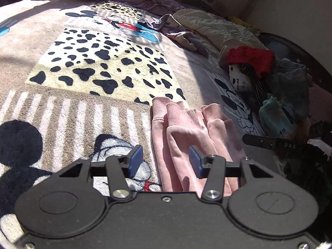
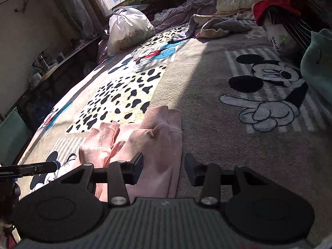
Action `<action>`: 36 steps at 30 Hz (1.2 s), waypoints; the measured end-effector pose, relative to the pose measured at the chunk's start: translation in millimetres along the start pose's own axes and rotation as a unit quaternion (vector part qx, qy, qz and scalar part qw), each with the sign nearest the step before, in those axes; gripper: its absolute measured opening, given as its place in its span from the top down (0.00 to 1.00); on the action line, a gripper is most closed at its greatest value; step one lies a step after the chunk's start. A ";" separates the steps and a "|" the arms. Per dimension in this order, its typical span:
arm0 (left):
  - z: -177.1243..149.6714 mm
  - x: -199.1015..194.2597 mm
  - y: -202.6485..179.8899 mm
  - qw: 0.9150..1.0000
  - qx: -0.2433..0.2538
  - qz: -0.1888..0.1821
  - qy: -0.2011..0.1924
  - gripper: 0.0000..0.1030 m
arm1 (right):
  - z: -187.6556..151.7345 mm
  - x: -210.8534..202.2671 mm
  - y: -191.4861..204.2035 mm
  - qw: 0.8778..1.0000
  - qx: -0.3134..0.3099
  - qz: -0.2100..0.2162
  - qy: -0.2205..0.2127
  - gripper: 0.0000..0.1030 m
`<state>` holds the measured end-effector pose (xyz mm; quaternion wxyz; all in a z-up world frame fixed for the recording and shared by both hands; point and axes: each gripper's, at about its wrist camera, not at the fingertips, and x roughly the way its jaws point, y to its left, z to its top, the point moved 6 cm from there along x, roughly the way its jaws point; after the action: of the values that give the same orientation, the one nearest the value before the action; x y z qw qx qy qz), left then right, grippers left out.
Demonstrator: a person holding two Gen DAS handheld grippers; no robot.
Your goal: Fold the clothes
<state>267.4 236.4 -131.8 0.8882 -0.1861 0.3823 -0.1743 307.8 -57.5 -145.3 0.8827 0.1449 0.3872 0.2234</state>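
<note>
Your right gripper (image 2: 164, 166) hangs low over the blanket (image 2: 207, 103) with its jaws spread wide and nothing between them. The pink garment (image 2: 149, 141) lies folded into a narrow bundle, its ribbed cuffs pointing away from you; your left finger sits over its near part, while your right finger is over bare blanket just beside its right edge. At the left edge of your view the tip of the left gripper (image 2: 41, 166) pokes in, near the garment's left side. Far across the blanket, a white plastic bag (image 2: 128, 31) stands near the far left corner. A teal garment (image 2: 317, 70) and a red knit piece (image 2: 278, 0) sit along the right edge.
</note>
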 end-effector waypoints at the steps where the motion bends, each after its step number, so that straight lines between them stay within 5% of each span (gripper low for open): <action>1: 3.9 6.9 1.6 1.000 -0.002 -0.006 0.002 0.60 | 3.1 5.9 -1.6 1.000 0.000 0.000 0.002 0.57; 9: 33.6 49.7 0.0 0.998 -0.016 -0.052 0.006 0.66 | 18.0 29.1 -11.4 1.000 0.005 0.012 -0.004 0.55; 12: 32.8 55.7 -1.2 0.999 0.001 -0.039 0.000 0.95 | 23.1 30.9 -13.7 1.000 0.013 0.021 -0.018 0.55; 18: 31.1 61.8 -7.2 0.999 0.043 -0.008 -0.017 0.95 | 16.2 37.9 -5.7 1.000 -0.031 -0.005 -0.002 0.55; 21: 34.1 37.3 -16.5 0.997 0.058 0.022 -0.052 0.83 | 11.0 22.1 -3.4 1.000 -0.022 -0.002 -0.011 0.55; 26: 5.8 -5.9 -52.4 0.997 0.062 -0.020 -0.041 0.81 | -4.5 -17.3 8.0 1.000 -0.021 0.013 -0.020 0.55; 31: -56.1 -13.3 -92.7 0.998 0.009 -0.064 0.017 0.75 | -46.6 -54.4 12.7 1.000 0.007 0.022 -0.014 0.54; 36: -96.8 -6.0 -113.4 0.998 -0.058 -0.027 0.025 0.75 | -95.5 -81.1 18.1 0.999 0.034 0.023 -0.008 0.54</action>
<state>172.5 121.3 -137.4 0.8610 -0.2428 0.4087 -0.1807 182.6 -75.1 -150.2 0.8749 0.1852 0.3840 0.2297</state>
